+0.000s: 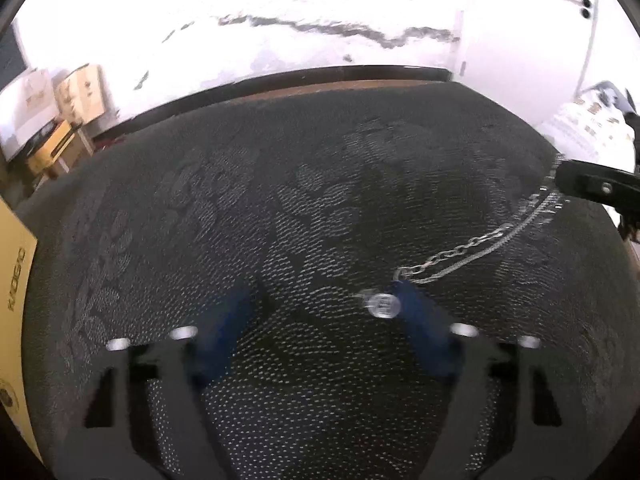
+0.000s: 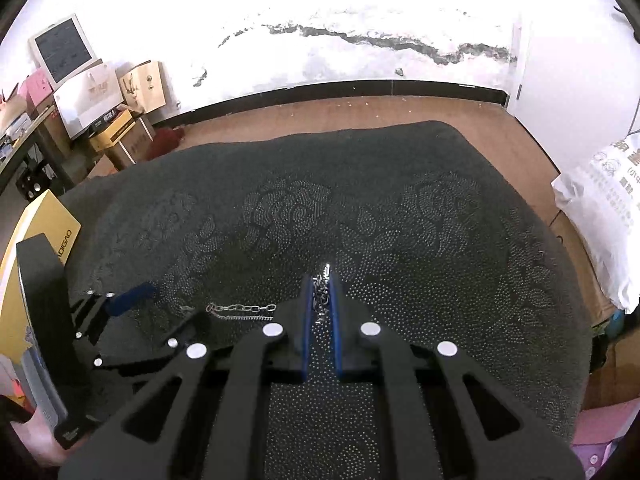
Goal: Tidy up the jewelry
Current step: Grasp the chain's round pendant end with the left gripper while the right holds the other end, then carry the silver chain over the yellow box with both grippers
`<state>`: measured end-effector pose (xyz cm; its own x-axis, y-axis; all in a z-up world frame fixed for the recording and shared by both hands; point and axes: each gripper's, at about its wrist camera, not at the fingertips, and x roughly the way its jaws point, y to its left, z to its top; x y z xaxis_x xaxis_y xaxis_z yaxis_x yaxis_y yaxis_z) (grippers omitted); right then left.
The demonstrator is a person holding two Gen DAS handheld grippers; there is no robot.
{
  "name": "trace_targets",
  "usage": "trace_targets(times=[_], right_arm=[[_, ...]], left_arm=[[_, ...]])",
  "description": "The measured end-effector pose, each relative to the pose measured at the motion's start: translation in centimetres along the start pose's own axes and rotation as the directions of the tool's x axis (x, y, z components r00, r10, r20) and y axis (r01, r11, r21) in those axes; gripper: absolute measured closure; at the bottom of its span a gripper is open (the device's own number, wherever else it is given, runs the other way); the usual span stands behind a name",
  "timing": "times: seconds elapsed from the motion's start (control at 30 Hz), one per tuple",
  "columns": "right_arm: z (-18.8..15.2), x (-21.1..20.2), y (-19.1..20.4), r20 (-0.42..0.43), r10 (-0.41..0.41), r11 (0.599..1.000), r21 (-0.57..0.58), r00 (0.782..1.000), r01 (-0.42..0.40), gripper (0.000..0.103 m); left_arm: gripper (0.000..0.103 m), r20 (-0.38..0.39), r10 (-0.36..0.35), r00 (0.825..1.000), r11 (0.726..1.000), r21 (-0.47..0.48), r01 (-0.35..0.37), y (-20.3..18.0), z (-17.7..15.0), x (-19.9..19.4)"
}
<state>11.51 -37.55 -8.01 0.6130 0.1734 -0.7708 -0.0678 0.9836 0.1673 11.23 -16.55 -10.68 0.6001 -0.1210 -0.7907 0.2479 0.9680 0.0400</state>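
A silver chain necklace (image 1: 472,248) lies stretched over a dark patterned cloth (image 1: 280,200). Its round clear pendant (image 1: 383,305) rests just beside the inner face of my left gripper's right finger. My left gripper (image 1: 324,296) is open, its blue pads wide apart, low over the cloth. My right gripper (image 2: 321,284) is shut on the other end of the chain (image 2: 320,300), which bunches between its blue pads. The loose run of chain (image 2: 240,310) trails left toward the left gripper (image 2: 132,294). The right gripper's black finger (image 1: 592,186) enters the left wrist view at the right edge.
The cloth (image 2: 360,208) covers a rounded table. A yellow cardboard box (image 2: 36,232) stands at the table's left edge and also shows in the left wrist view (image 1: 16,320). Boxes (image 2: 100,92) are stacked by the white wall. A white printed bag (image 2: 604,208) sits at the right.
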Motion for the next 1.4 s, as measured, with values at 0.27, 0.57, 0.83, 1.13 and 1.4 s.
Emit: trace_targets(times=[0.27,0.57,0.83,1.13,1.4], right_arm=[[0.3,-0.2,-0.1,0.005,0.0,1.0,0.002,1.0,0.0,0.094],[0.3,-0.1,-0.2,0.009,0.002,1.0,0.006,1.0,-0.002,0.094],[0.5,-0.1,-0.2,0.007,0.013,1.0,0.003,1.0,-0.013,0.094],[1.4,-1.1,1.8,0.032,0.05,0.999,-0.018,0.998,-0.05,0.094],[4.0,-4.4,9.1,0.091,0.131,0.986,-0.117,0.987,-0.12,0.094]], left_arm=[[0.087,0.011,0.004,1.0,1.0,0.018,-0.004,0.1,0.1,-0.3],[0.098,0.026,-0.024,0.999,1.0,-0.019,0.025,1.6,0.6,-1.5],[0.098,0.038,-0.047,0.998,0.998,-0.028,0.048,3.5,0.3,-4.1],[0.098,0.03,-0.053,0.998,0.997,-0.063,0.055,7.4,0.7,-8.3],[0.098,0.07,0.019,0.997,0.99,-0.143,-0.009,12.8,1.3,-14.3]])
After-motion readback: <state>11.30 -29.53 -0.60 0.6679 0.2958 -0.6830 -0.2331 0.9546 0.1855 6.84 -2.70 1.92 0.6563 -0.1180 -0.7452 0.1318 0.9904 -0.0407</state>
